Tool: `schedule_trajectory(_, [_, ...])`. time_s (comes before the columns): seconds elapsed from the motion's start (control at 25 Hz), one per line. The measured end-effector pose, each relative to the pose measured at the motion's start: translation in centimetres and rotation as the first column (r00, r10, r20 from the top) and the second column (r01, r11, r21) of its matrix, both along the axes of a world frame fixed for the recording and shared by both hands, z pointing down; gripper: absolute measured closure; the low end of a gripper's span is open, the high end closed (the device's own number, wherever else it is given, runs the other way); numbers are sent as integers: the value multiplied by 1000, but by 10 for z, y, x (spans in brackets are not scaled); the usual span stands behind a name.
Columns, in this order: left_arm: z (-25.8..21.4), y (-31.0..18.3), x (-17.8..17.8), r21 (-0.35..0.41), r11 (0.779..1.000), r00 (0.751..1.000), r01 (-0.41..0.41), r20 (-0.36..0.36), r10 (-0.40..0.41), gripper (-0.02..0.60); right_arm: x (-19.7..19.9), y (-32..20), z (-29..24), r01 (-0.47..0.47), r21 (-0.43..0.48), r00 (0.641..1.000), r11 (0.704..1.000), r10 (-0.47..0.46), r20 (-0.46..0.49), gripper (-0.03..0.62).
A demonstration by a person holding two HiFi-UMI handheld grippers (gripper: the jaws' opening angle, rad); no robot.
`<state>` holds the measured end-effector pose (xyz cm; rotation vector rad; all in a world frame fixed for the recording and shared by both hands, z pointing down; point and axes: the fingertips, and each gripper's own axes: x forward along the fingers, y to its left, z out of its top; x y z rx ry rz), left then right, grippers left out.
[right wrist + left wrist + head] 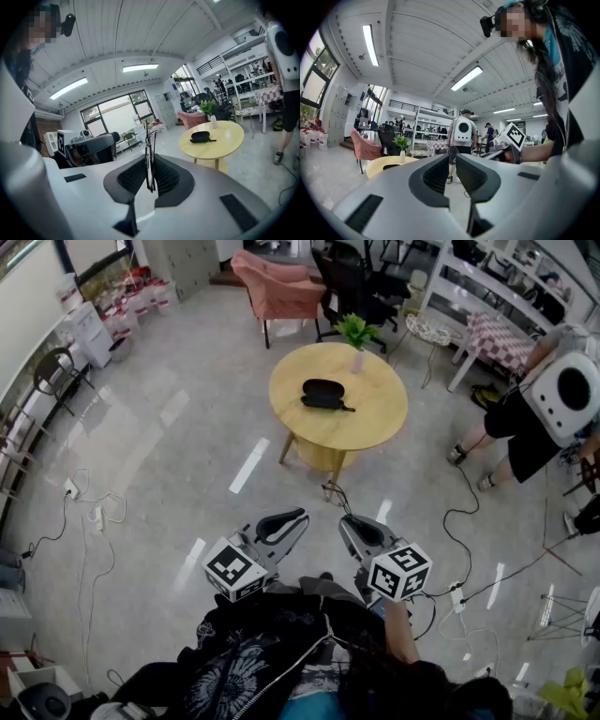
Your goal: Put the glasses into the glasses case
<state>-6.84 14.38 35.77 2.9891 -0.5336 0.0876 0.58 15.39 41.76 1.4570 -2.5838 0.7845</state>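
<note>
As I hold both grippers well short of round table (375, 418), right gripper (150, 161) pinches glasses (148, 133), jaws tight on frame; left gripper (453, 158) closed, empty. Glasses case (323, 393) lies on table near plant (356, 332).

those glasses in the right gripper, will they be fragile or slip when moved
Probably fragile: the glasses have a thin wire-like frame, pinched edge-on in the right gripper. Likely light, so they may pivot or slip in that narrow grip. Hard squeezing could bend them.
</note>
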Motion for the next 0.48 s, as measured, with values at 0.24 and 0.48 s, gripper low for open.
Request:
schedule_trajectory(0.24, [4, -5, 15, 0, 1000, 1000, 3, 2, -3, 543, 13, -8, 2, 9, 7, 1000, 1000, -9, -5, 539])
schedule_trajectory(0.48, [6, -14, 21, -8, 1000, 1000, 27, 4, -27, 543, 24, -19, 4, 18, 9, 1000, 1000, -18, 11, 537])
